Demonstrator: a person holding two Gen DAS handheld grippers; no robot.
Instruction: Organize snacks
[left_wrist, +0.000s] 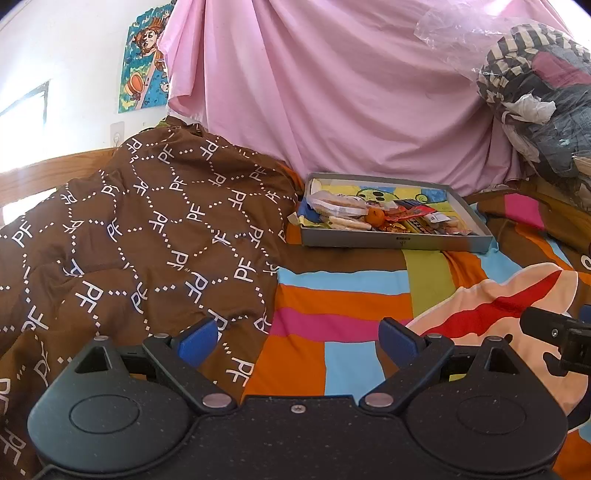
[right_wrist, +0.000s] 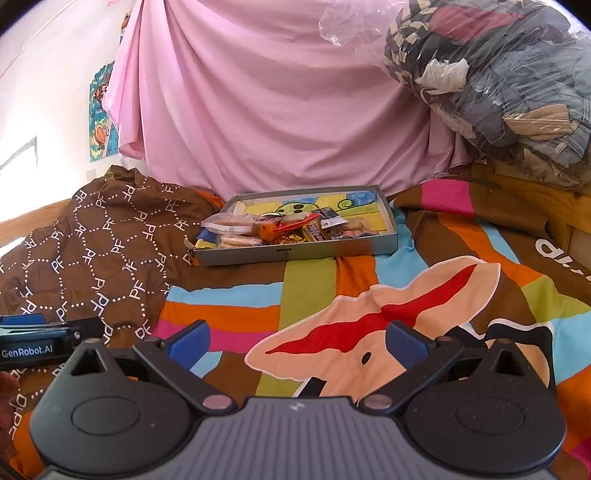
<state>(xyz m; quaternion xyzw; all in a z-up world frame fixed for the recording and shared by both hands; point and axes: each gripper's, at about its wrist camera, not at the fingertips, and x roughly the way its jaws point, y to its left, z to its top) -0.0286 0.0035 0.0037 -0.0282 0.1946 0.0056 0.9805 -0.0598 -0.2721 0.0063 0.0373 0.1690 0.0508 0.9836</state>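
Between the spread, empty fingers of the left hand-held gripper and the right hand-held gripper, likewise wide open, lies only the bed. Well ahead sits the tray, snacks heaped along its near side; approach level and pick single packets off the top.

snack tray on bedspread, right tool spread

Left gripper: jaws spread wide, nothing between the blue pads, held low, pointing forward.
Right gripper: jaws spread wide too, nothing gripped, level with the left one, just beside it.
Both grippers: side by side, apart, not touching.
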